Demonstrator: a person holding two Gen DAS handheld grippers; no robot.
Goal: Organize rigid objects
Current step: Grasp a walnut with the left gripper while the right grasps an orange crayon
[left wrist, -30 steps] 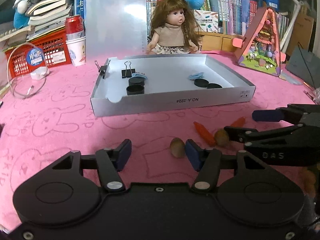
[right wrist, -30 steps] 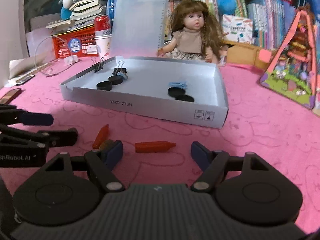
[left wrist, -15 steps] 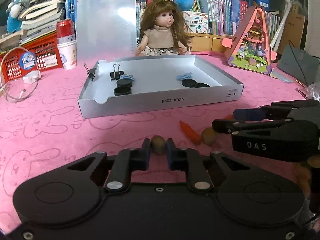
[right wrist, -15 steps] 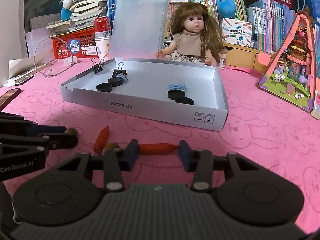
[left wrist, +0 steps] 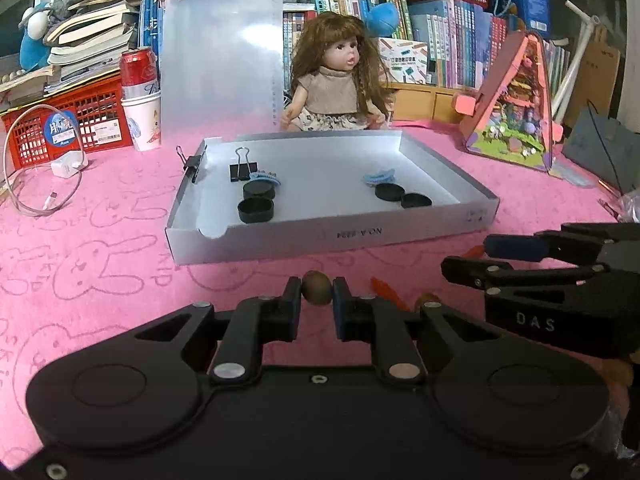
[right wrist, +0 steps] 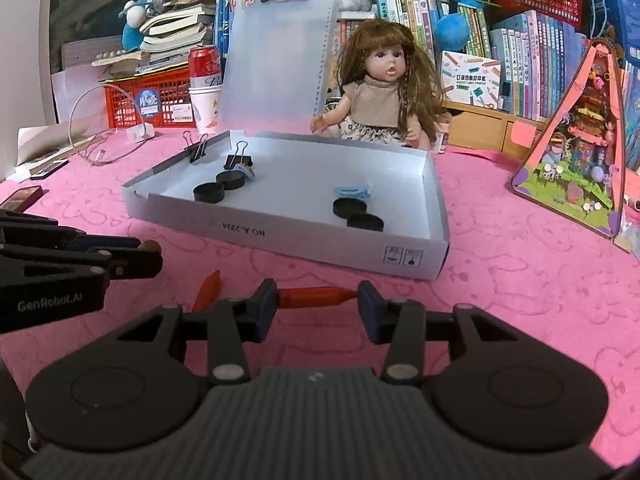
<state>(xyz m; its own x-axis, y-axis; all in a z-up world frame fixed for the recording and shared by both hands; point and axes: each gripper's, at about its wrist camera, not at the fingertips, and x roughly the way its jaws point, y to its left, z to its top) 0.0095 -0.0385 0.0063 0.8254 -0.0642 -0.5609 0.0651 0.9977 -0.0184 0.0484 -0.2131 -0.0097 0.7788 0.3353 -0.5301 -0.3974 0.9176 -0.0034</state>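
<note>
My left gripper point(left wrist: 316, 300) is shut on a small brown oval nut point(left wrist: 316, 293) just above the pink cloth. My right gripper point(right wrist: 317, 299) is shut lengthwise on an orange carrot-shaped piece point(right wrist: 314, 297). A second orange piece point(right wrist: 208, 289) lies to its left; in the left wrist view it point(left wrist: 383, 290) sits beside another brown nut point(left wrist: 427, 300). Ahead stands the white shallow box point(left wrist: 340, 236), also seen from the right point(right wrist: 280, 236), holding black round caps point(left wrist: 256, 210), blue hair clips point(left wrist: 378, 178) and a binder clip point(left wrist: 242, 168).
A doll point(left wrist: 334, 80) sits behind the box. A clear clipboard point(left wrist: 218, 60), a red basket point(left wrist: 68, 120), a can on a paper cup point(left wrist: 140, 96) and a coiled cable point(left wrist: 36, 168) are at the back left. A triangular toy house point(right wrist: 576, 148) stands right.
Both grippers went from open to shut: the left closed on the brown nut, the right on the orange piece. Neither hand shifted much.
</note>
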